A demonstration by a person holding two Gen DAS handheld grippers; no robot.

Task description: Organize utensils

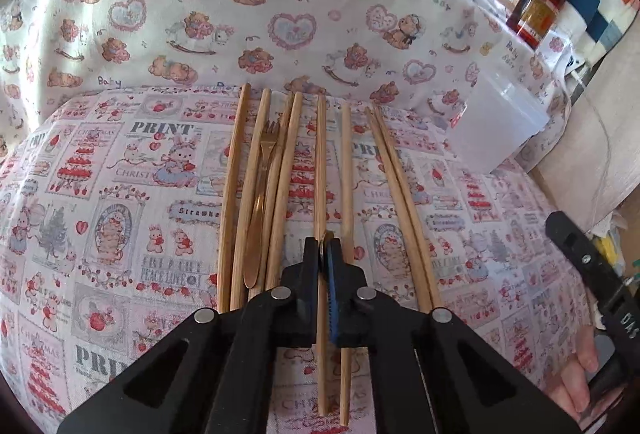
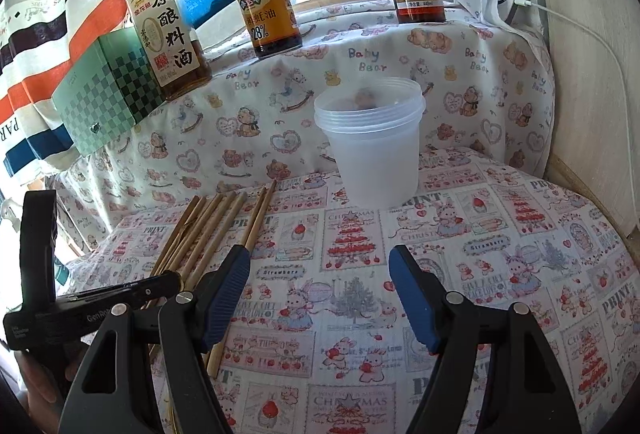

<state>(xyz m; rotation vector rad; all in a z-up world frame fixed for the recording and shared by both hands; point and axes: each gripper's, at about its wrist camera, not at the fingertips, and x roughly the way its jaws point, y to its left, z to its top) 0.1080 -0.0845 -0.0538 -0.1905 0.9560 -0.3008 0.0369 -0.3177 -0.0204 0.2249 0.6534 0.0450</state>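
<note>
Left wrist view: the left claw point(image 1: 325, 254) is clenched on a single wooden chopstick point(image 1: 321, 170), squeezed between its pads, lying flat on the printed cloth point(image 1: 120, 194). More chopsticks sit on both sides in a loose row, with a gold fork point(image 1: 262, 194) among them.

Right wrist view: the right claw point(image 2: 320, 270) hangs released over bare cloth, nothing between its blue pads. The chopsticks lie just to its left, and a frosted plastic cup point(image 2: 372, 146) stands near the cloth's far edge.

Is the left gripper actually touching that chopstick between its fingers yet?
Touching. In the left wrist view, the left gripper has its jaws shut on the chopstick, pads pressed against both sides with no gap showing.
</note>
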